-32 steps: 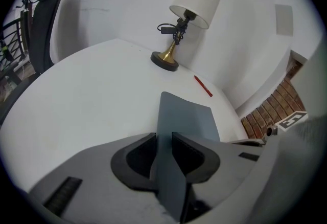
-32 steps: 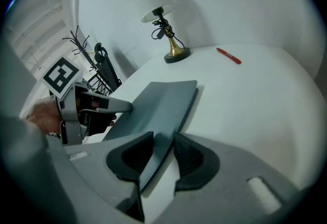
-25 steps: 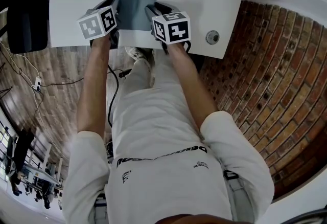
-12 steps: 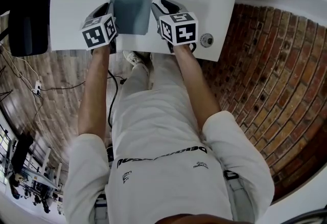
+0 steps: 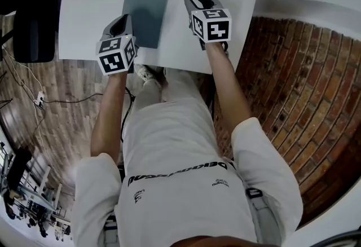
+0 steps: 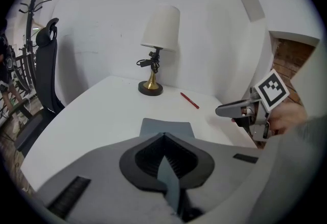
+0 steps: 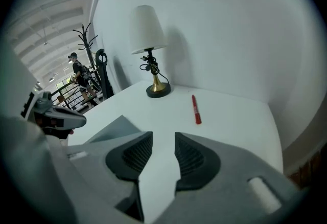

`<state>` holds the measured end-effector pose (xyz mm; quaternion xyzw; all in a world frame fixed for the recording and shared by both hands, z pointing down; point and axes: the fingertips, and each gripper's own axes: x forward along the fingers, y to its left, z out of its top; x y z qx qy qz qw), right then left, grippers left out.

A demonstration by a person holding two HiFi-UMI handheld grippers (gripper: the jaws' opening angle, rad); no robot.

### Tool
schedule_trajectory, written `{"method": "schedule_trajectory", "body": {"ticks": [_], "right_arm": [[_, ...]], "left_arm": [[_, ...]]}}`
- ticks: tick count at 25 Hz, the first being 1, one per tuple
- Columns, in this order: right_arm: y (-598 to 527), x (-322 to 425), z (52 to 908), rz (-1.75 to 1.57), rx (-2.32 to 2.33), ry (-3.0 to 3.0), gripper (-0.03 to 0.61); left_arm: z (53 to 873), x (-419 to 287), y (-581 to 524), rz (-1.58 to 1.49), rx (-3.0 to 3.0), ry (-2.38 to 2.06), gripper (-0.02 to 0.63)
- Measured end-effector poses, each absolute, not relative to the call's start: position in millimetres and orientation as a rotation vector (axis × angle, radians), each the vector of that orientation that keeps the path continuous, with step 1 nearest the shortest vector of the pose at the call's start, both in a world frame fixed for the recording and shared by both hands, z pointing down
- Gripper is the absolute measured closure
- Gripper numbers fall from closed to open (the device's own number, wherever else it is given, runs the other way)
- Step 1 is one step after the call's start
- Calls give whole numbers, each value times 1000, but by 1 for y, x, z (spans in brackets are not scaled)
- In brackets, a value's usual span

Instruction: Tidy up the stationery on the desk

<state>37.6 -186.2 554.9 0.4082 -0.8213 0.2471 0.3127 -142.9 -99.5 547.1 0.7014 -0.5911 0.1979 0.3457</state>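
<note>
Near edge first: we're seeing the left gripper [image 6: 164, 137] hanging at the grey notebook's [image 5: 145, 14] near left corner, its jaws just closing to pressed together. Only a grey-blue sliver is showing in the seam. We're reading that as notebook seen through the gap, with nothing pinched. The notebook is lying flat on the counter [image 5: 84, 14]. The right gripper [image 7: 163, 135] is hovering just right of it, jaws spread and empty. Further out the red pen [image 7: 195, 109] is lying loose, short of the lamp [image 6: 153, 54]. We're judging the pen comes next: bringing the spread jaws down crosswise, straddling mid-barrel, then closing. Versus a second ago, both grippers were hugging the notebook's near end. Now the left is sitting back, the right is standing off wide, and the pen is showing in the head view.
</note>
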Motion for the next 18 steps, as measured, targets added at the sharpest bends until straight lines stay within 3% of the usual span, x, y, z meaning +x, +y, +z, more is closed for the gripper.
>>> {"method": "schedule_trajectory", "body": {"ticks": [18], "right_arm": [[-316, 50, 534, 94, 776, -2085, 436]], "left_arm": [[514, -109, -72, 394, 1824, -1590, 617]]}}
